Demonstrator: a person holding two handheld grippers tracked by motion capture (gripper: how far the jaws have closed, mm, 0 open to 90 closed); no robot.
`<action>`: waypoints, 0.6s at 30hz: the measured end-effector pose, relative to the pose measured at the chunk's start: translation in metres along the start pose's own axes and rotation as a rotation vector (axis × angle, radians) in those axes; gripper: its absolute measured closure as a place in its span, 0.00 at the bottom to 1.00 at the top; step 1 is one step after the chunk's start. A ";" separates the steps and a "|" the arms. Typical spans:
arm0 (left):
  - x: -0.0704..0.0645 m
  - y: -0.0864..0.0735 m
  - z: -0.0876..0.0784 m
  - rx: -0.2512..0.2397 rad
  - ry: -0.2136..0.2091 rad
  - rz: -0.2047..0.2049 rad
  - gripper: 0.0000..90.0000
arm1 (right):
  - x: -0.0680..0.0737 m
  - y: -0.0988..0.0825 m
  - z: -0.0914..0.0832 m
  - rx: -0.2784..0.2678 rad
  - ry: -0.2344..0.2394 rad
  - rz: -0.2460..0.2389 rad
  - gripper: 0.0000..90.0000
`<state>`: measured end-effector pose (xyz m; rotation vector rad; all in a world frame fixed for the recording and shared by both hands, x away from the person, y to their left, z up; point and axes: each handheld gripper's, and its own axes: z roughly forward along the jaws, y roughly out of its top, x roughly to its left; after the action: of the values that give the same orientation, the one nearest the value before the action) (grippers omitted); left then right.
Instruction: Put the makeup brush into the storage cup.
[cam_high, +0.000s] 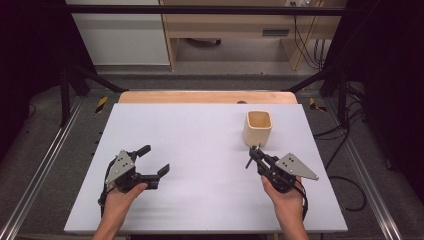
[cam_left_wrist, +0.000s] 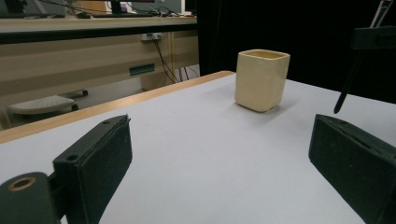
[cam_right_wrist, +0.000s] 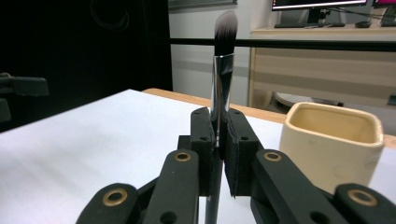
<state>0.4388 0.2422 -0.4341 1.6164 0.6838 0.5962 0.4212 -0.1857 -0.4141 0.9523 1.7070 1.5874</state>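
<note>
brush clamped on the right, left jaws spread wide

here we are above the pale table (cam_high: 200, 150), and the right gripper (cam_high: 252, 156) sits at about four o'clock on the surface, clenched hard on a makeup brush (cam_high: 249, 159). in the high view the brush shows as a thin dark stick at the jaw tips, just below the cream cup (cam_high: 258, 128). the right gripper view gives the clearer look: the jaws pinch the brush (cam_right_wrist: 220, 88) at its metal ferrule, the grey-tipped bristles stand up at twelve o'clock, and the dark handle drops down between the pads. the cup (cam_right_wrist: 332, 142) stands at three o'clock from those jaws, near but apart from them, upright on the table.

over to the left gripper (cam_high: 154, 161), at about eight o'clock on the table, held in the person's hand. its jaws stand released, wide apart, with bare table between them. in the left gripper view the cup (cam_left_wrist: 260, 79) stands ahead at one o'clock, well apart from the pads, and the brush handle (cam_left_wrist: 348, 84) slants down at the far right.
</note>
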 end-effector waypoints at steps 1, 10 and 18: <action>0.002 -0.001 -0.001 -0.003 0.006 -0.005 0.07 | 0.001 0.002 -0.001 0.002 -0.003 -0.009 0.93; 0.012 -0.006 -0.013 -0.025 0.022 -0.014 0.07 | 0.000 0.010 0.005 0.030 0.003 -0.057 0.92; 0.020 -0.005 -0.021 -0.044 0.041 -0.040 0.06 | -0.009 0.025 0.010 0.066 0.008 -0.095 0.92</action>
<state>0.4370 0.2712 -0.4363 1.5504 0.7268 0.6121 0.4370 -0.1866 -0.3909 0.8845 1.7931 1.4841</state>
